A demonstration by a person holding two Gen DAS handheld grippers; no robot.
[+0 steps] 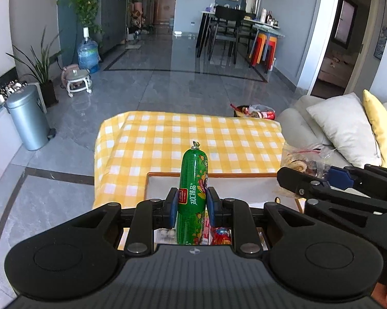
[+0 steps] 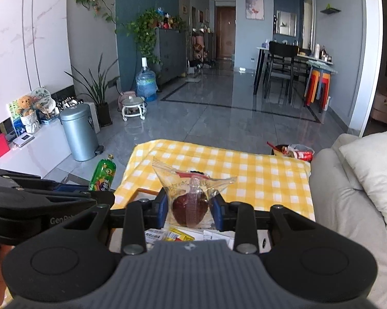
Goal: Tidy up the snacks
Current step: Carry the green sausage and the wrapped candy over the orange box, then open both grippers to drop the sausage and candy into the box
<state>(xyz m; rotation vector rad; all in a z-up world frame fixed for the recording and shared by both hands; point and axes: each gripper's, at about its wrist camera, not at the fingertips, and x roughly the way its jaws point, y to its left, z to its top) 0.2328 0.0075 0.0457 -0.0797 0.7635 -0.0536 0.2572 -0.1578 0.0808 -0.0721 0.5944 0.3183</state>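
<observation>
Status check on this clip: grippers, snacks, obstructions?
Left gripper shut on green sausage. Right gripper shut on clear snack packet. Both above tray. Nothing blocking.

Yellow checked cloth [image 1: 193,139] over the tabletop; grey sofa [image 2: 348,195] with white pillow [image 1: 345,126] beside it; metal bin [image 2: 78,134] and water jug [image 1: 87,54] on the tiled floor.

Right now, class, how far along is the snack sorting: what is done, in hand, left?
Done: nothing looks placed on the yellow checked cloth. In hand: the left gripper clamps a green sausage; the right gripper clamps a clear packet with a dark snack. Left: more packets lie in the tray below.
</observation>
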